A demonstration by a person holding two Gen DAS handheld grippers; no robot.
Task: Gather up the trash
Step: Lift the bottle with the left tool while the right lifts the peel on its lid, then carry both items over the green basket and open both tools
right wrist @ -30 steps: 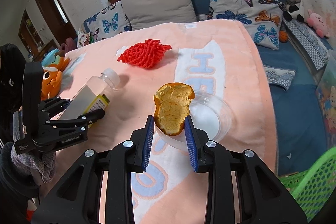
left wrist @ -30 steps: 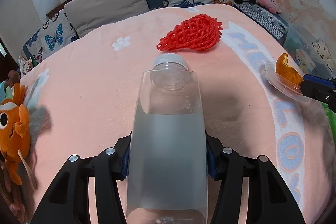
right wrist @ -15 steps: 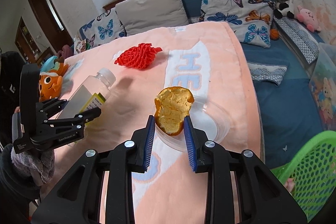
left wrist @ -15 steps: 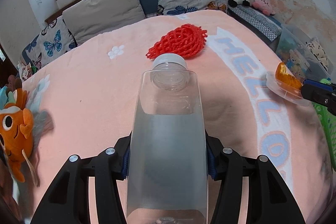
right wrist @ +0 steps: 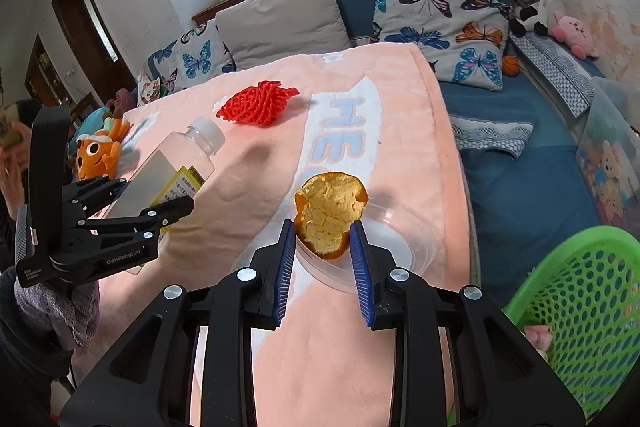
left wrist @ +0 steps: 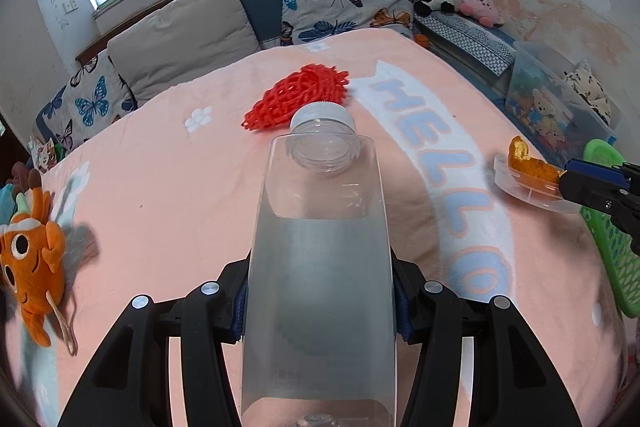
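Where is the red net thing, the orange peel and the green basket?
red foam net point(right wrist: 256, 104), right wrist view, middle of the mesh.
orange peel point(right wrist: 330, 213), right wrist view, pale inner side.
green basket point(right wrist: 588, 291), right wrist view, perforated wall.

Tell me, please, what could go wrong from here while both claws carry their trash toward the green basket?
1. The orange peel stands upright in the shallow clear plastic lid held by the right claw; a tilt could tip it onto the pink blanket.
2. The left claw grips the smooth clear plastic bottle near its base, so it could slide out.
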